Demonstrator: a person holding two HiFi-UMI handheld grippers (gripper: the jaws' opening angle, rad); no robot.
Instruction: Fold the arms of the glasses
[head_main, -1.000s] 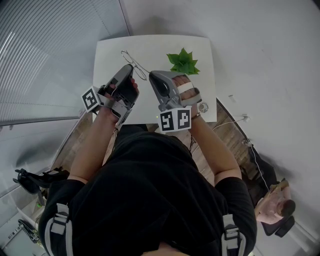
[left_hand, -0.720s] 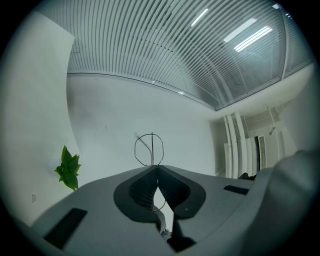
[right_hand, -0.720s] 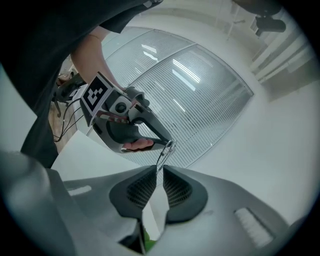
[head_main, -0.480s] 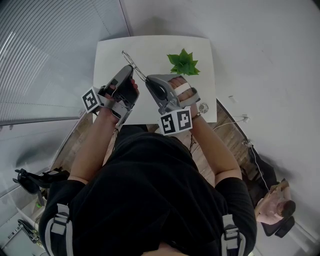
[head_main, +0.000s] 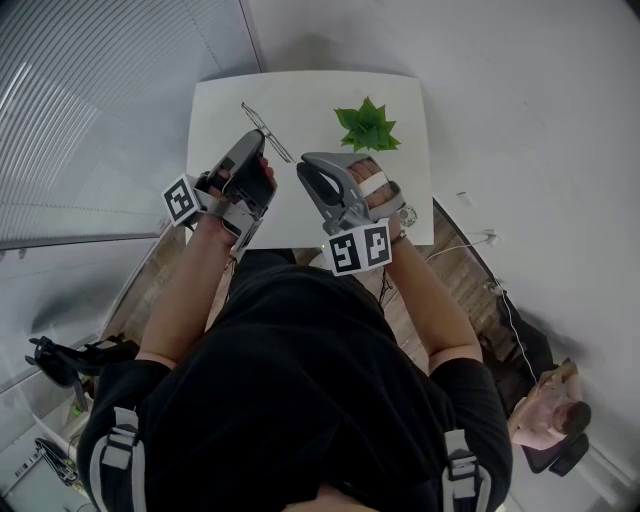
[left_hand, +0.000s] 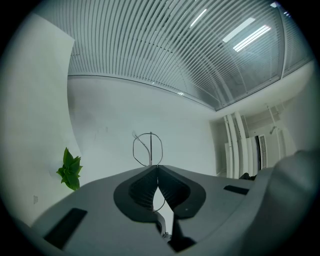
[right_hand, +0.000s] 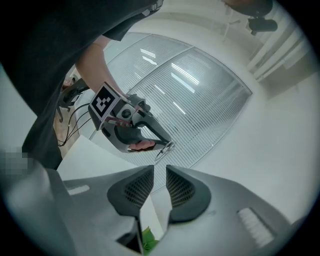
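Your right claw (right_hand: 160, 169) has just been opening and has backed off empty; your left claw (left_hand: 156, 169) clenches the thin wire-framed glasses (left_hand: 148, 148). Next, probably fold the other arm.

The desk (head_main: 310, 95) is white, a rectangle with rounded corners, and most of its top lies bare. A small green plant (head_main: 367, 125) with pointed leaves sits directly on it, right of the middle and in the far half. At the near right edge a small round thing (head_main: 406, 214) shows, possibly resting on the top; it is too small and too covered to tell.
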